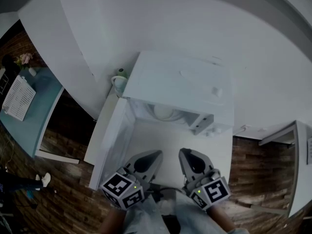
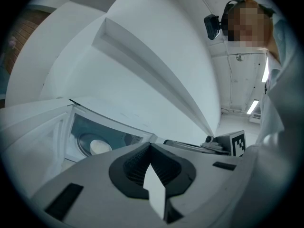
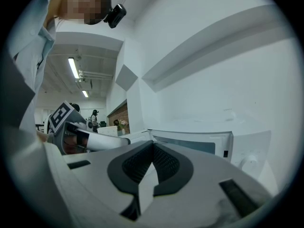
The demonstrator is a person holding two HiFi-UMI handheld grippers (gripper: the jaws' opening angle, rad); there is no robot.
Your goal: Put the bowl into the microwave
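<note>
Head view is showing a white box-shaped microwave [image 1: 180, 84] standing on a white rectangular table [image 1: 161, 140], its white door [image 1: 113, 143] hanging open to the left. A white round bowl [image 1: 163, 112] is lying inside the cavity, apart from both grippers; the left gripper view is showing it resting on the turntable [image 2: 97, 146]. The placing step is judged complete, with the door not yet shut. The main hazard is arising from the door: a clenched gripper pushing it off-centre is likely to be slipping along the smooth panel, or shoving the microwave across the table. A second hazard is a jaw tip entering the cavity and nudging the bowl. The left gripper [image 1: 155, 156] and the right gripper [image 1: 183, 152] are hovering side by side just in front of the opening, pointing toward it and tipping slightly downward, with the marker cubes nearest the person. Both are clenched and empty: each gripper view is showing its ribbed pads meeting with nothing between them.
</note>
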